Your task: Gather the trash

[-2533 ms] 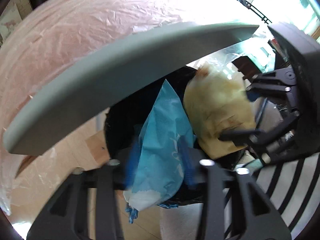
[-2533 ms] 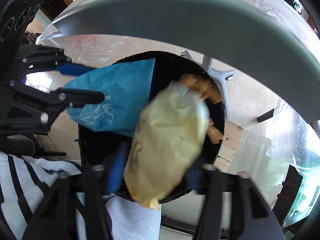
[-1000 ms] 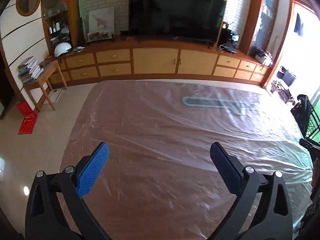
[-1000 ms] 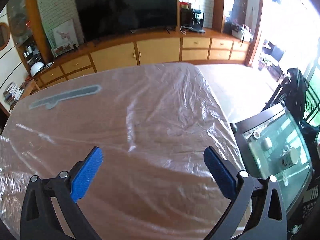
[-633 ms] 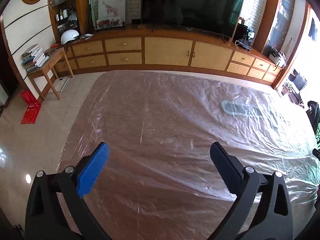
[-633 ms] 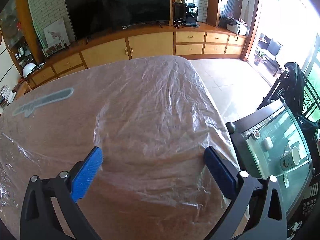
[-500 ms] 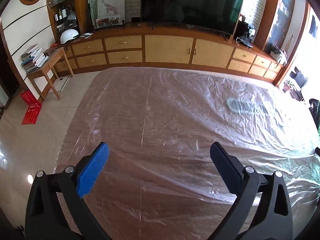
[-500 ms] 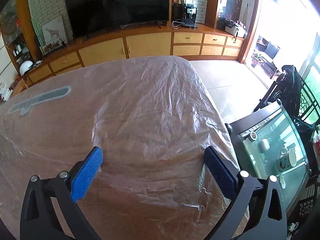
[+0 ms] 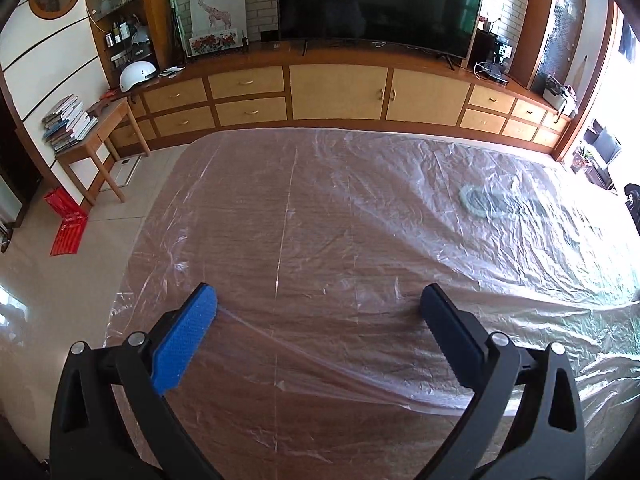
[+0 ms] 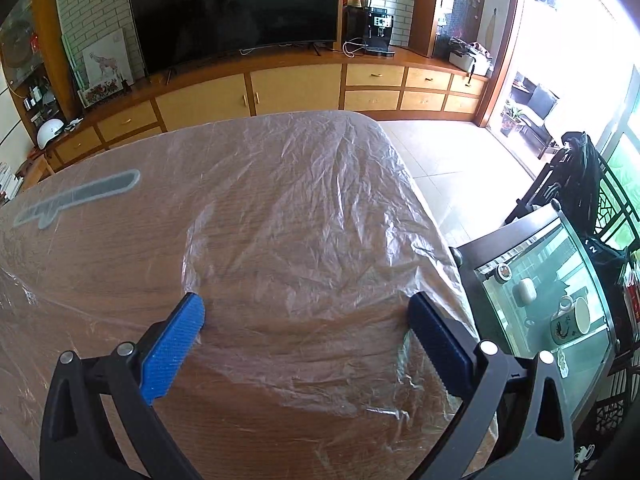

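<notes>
Left wrist view: left hand-held gripper [image 9: 319, 300] w/ jaws wide apart, nothing between them, over the counter [image 9: 248, 216] near its left edge; clear plastic sheet [image 9: 360, 240] covers the top. No trash in view. Right wrist view: right hand-held gripper [image 10: 306, 308] also spread, empty, near the counter's right edge; glass cabinet [image 10: 540, 300] beside it holds cups [image 10: 582, 315].

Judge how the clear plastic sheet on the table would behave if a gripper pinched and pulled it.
The plastic sheet is wrinkled and puckered, so probably thin, floppy and light. It lies loose over the table, so it would likely bunch and slide rather than lift flat.
</notes>
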A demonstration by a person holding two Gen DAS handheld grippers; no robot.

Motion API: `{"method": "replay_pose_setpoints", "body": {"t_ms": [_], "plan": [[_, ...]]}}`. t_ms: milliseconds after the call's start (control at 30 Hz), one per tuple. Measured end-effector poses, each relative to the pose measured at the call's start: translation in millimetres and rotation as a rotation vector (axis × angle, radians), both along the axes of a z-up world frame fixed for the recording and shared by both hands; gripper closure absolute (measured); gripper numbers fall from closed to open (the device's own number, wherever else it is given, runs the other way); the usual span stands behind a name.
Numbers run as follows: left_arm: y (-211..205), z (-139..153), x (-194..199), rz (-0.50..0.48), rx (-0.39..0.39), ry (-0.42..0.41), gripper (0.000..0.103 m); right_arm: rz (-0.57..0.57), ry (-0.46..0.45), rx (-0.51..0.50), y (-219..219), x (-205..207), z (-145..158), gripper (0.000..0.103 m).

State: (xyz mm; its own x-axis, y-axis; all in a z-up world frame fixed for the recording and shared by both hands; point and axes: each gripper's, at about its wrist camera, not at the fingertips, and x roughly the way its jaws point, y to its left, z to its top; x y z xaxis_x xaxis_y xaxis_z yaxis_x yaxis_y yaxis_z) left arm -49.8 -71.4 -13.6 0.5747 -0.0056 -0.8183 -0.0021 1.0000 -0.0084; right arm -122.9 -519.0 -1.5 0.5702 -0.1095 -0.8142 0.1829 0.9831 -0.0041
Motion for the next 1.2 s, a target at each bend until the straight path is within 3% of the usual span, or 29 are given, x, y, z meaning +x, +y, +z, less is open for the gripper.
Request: {"method": "replay_pose_setpoints", "body": {"t_ms": [1200], "plan": [[-0.3, 0.2, 0.6, 0.000, 0.000, 0.000, 0.001, 0.000, -0.001, 0.000, 1.2, 0.1, 0.0, 0.004]]}}
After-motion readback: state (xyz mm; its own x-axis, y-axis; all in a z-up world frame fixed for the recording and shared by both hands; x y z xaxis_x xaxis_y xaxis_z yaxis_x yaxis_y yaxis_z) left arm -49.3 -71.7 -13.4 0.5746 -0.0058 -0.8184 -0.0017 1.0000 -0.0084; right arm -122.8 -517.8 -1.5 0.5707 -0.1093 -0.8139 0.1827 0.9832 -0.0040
